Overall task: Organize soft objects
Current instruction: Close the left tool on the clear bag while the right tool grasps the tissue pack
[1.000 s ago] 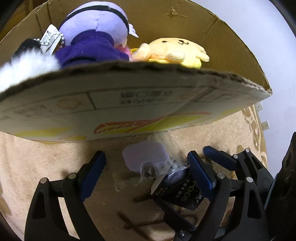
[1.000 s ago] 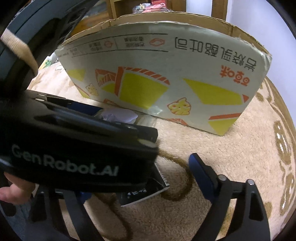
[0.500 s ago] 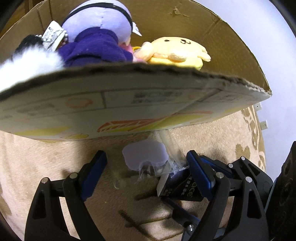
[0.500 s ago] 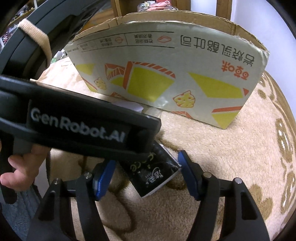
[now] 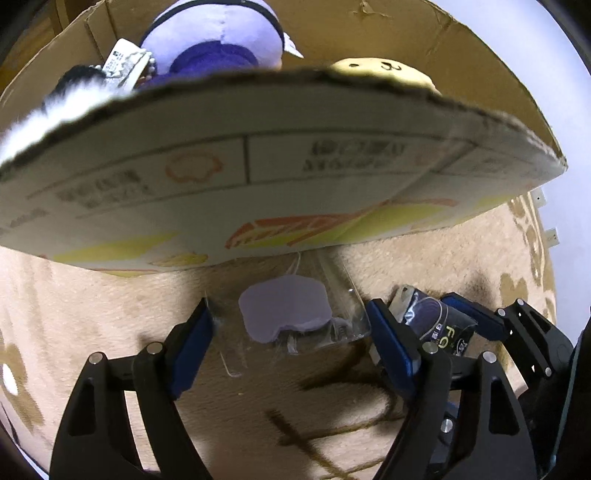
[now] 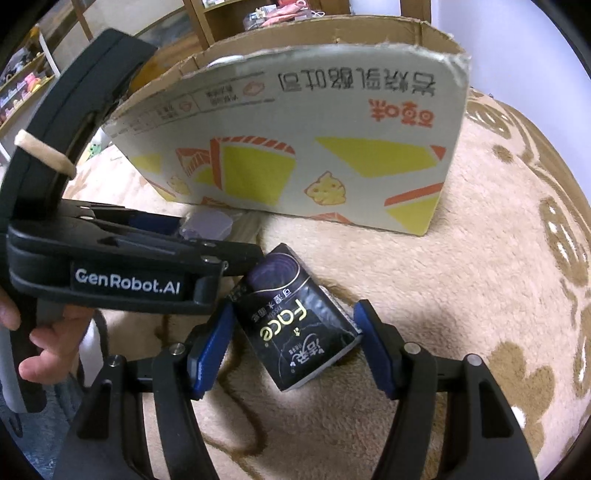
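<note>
A cardboard box stands on the beige carpet and holds a purple plush, a yellow plush and a white furry toy. My left gripper is open around a clear plastic packet with a lilac soft piece on the carpet by the box. My right gripper is open around a black tissue pack, also in the left wrist view. The box shows in the right wrist view.
The beige patterned carpet runs to the right of the box. Wooden shelves with small items stand behind the box. The left gripper's body crosses the left of the right wrist view. A white wall lies right.
My right gripper has come forward so that its fingers stand on either side of the black tissue pack. My left gripper has moved closer to the box and the clear packet.
</note>
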`<state>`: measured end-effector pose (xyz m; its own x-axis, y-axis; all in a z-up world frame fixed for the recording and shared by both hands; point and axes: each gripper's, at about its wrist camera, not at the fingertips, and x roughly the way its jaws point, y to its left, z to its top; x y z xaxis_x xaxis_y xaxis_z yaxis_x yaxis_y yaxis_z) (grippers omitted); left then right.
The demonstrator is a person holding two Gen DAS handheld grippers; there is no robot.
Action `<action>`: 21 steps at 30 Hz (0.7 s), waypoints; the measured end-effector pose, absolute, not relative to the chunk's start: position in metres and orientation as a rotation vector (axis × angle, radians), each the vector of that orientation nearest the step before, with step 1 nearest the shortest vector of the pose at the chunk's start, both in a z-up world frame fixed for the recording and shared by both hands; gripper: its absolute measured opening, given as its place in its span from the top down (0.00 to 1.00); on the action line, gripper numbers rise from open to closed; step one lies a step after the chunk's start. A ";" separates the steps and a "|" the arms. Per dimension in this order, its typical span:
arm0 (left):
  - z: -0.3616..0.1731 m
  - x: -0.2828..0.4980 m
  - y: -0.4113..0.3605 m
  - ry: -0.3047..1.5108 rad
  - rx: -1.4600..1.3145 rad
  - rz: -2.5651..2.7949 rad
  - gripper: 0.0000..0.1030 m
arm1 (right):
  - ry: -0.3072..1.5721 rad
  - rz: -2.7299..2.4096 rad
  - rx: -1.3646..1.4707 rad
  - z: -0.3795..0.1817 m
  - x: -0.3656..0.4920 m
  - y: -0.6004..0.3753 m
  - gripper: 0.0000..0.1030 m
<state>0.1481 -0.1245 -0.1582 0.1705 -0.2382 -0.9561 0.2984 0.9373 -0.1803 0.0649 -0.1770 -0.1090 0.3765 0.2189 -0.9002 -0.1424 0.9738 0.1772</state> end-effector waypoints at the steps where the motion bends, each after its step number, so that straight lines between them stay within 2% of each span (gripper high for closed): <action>1: -0.158 0.148 -0.124 1.347 0.053 -0.382 0.24 | 1.158 0.232 0.072 -0.109 0.065 -0.176 0.32; 10: -0.159 0.150 -0.103 1.392 -0.024 -0.424 0.35 | 1.148 0.233 0.097 -0.103 0.061 -0.184 0.32; 16: -0.159 0.137 -0.106 1.387 -0.021 -0.409 0.43 | 1.141 0.222 0.127 -0.093 0.062 -0.207 0.36; 21: -0.157 0.129 -0.106 1.384 -0.033 -0.403 0.46 | 1.125 0.191 0.164 -0.088 0.060 -0.225 0.38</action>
<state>0.1294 -0.1065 -0.1574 0.1296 -0.2959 -0.9464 0.2580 0.9316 -0.2559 0.0599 -0.2245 -0.0880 0.4178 0.2337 -0.8779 -0.0689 0.9717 0.2259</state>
